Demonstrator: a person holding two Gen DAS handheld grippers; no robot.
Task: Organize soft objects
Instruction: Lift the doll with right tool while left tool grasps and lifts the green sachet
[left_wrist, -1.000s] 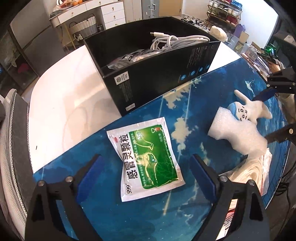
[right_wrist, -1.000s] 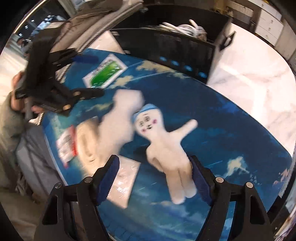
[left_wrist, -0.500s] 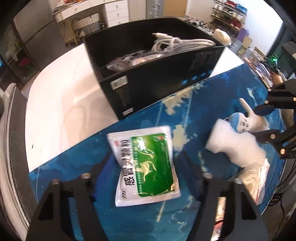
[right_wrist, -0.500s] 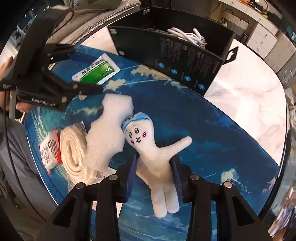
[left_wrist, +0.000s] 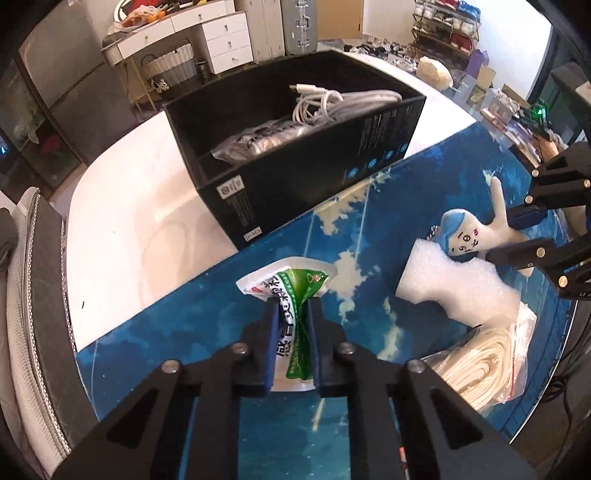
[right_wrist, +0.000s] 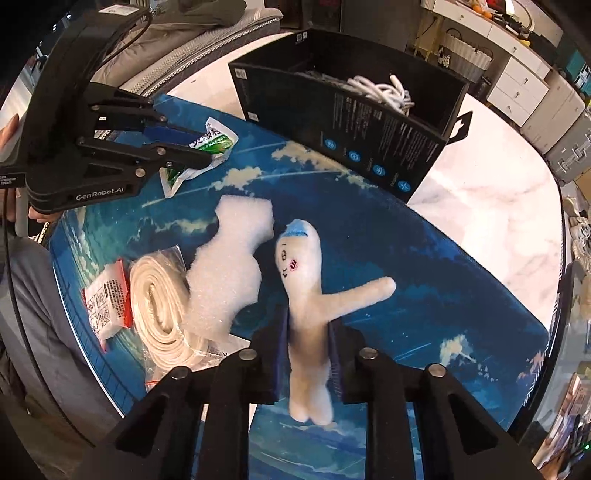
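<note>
Both tools have closed: left tool (left_wrist: 292, 334) pinching sachet (left_wrist: 295, 295), right tool (right_wrist: 308, 354) plush (right_wrist: 303, 295).

Lived-in home room, not a lab. White dresser with drawers (left_wrist: 221, 33) along far wall, fruit on top. Wicker-style basket (left_wrist: 168, 68) beside it. Shoe rack (left_wrist: 445, 22) in corner. Round marble table (left_wrist: 147, 236) with blue sky-print mat (right_wrist: 424, 280).

A white marble table (left_wrist: 122, 236) carries a blue sky-print mat (left_wrist: 424, 206) at lower right and a black box (left_wrist: 303, 177) at the frame's upper centre.
</note>
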